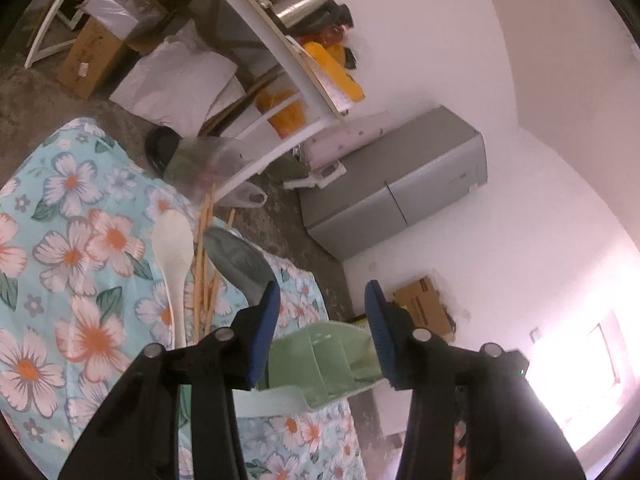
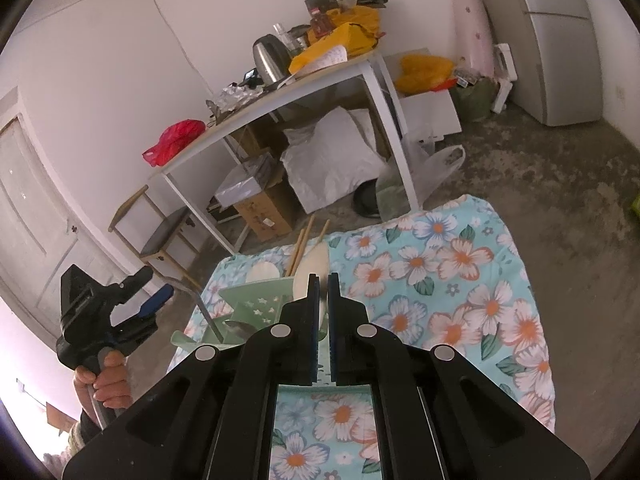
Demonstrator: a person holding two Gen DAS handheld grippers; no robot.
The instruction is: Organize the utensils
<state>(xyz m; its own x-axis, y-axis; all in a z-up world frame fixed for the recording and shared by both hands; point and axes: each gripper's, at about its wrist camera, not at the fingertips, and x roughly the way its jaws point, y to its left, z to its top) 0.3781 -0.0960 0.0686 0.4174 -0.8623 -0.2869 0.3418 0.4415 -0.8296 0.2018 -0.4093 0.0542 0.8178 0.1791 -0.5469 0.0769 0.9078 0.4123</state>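
A pale green utensil holder [image 2: 256,306] stands at the left edge of the floral tablecloth [image 2: 460,280]. Wooden chopsticks [image 2: 300,246] and a grey metal ladle [image 2: 240,326] are in or just behind it. My right gripper [image 2: 324,280] is shut on the handle of a white spoon [image 2: 310,276], whose bowl shows just past the fingertips. A hand holds my left gripper [image 2: 154,286] off the table's left side, open and holding nothing. In the left wrist view the left gripper [image 1: 323,292] hangs over the holder [image 1: 320,360], with the spoon [image 1: 172,248], chopsticks [image 1: 200,264] and a grey-green scoop [image 1: 236,256] beyond.
A white-framed side table [image 2: 280,96] behind carries a kettle [image 2: 270,58], yellow bags and a red bag. Boxes and white sacks lie under it, and a chair [image 2: 160,236] stands at its left. A grey fridge [image 2: 560,40] is at the back right. The floor is bare concrete.
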